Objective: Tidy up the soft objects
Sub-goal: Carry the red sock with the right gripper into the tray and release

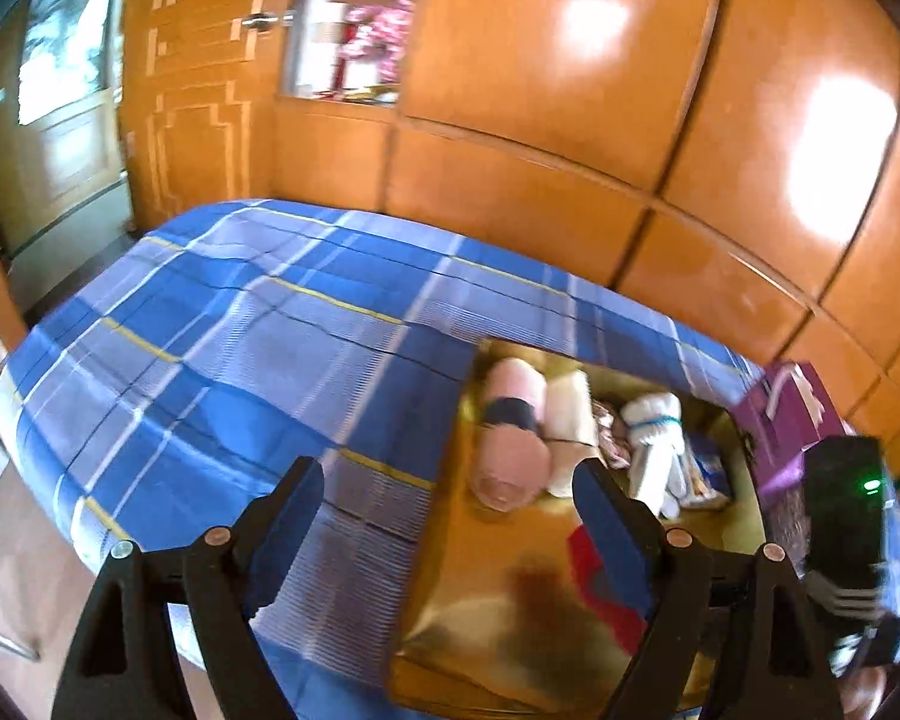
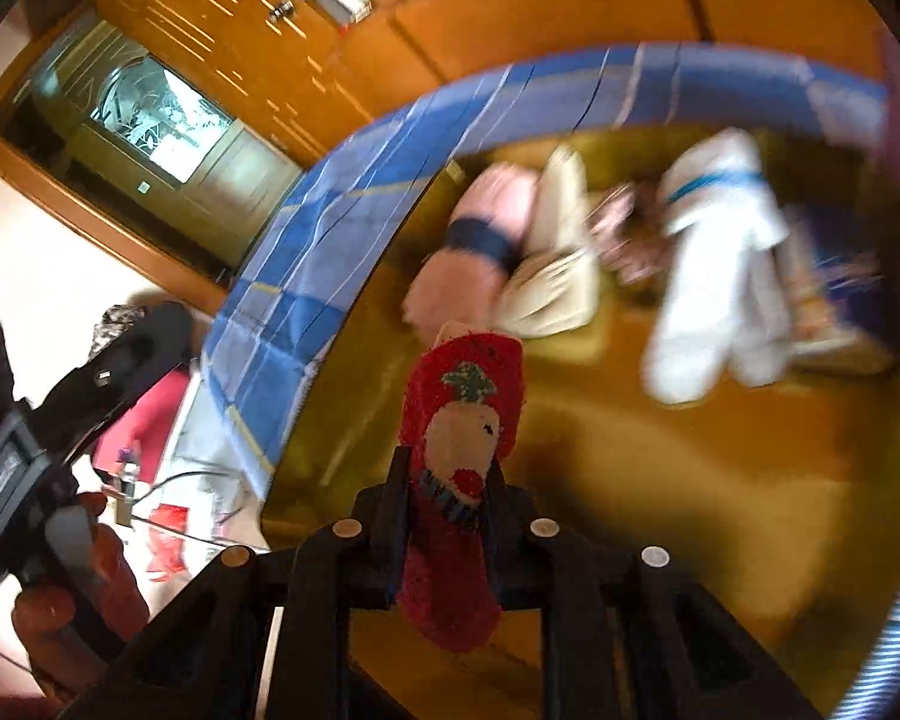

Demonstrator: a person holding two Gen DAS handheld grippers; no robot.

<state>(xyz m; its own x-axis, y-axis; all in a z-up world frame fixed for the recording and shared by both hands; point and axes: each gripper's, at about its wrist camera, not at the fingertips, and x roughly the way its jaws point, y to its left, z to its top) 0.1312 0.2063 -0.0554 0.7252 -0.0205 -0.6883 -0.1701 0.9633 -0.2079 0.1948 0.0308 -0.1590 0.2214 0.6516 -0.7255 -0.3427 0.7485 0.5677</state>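
Note:
My right gripper (image 2: 450, 474) is shut on a red sock (image 2: 459, 420) with a white face pattern and holds it over a golden cloth (image 2: 660, 510). The sock also shows in the left wrist view (image 1: 594, 582), behind my right finger. My left gripper (image 1: 450, 492) is open and empty above the cloth's left edge. On the cloth lie a rolled pink bundle with a dark band (image 1: 507, 450) (image 2: 474, 252), a cream roll (image 1: 570, 414) (image 2: 561, 264), a floral piece (image 2: 627, 228) and a white bundle tied with blue (image 1: 654, 444) (image 2: 714, 264).
The golden cloth (image 1: 510, 564) lies on a bed with a blue plaid sheet (image 1: 222, 348). A purple box (image 1: 786, 414) stands at the bed's right. Orange wooden wardrobe doors (image 1: 570, 120) stand behind. The floor and a door are at the left.

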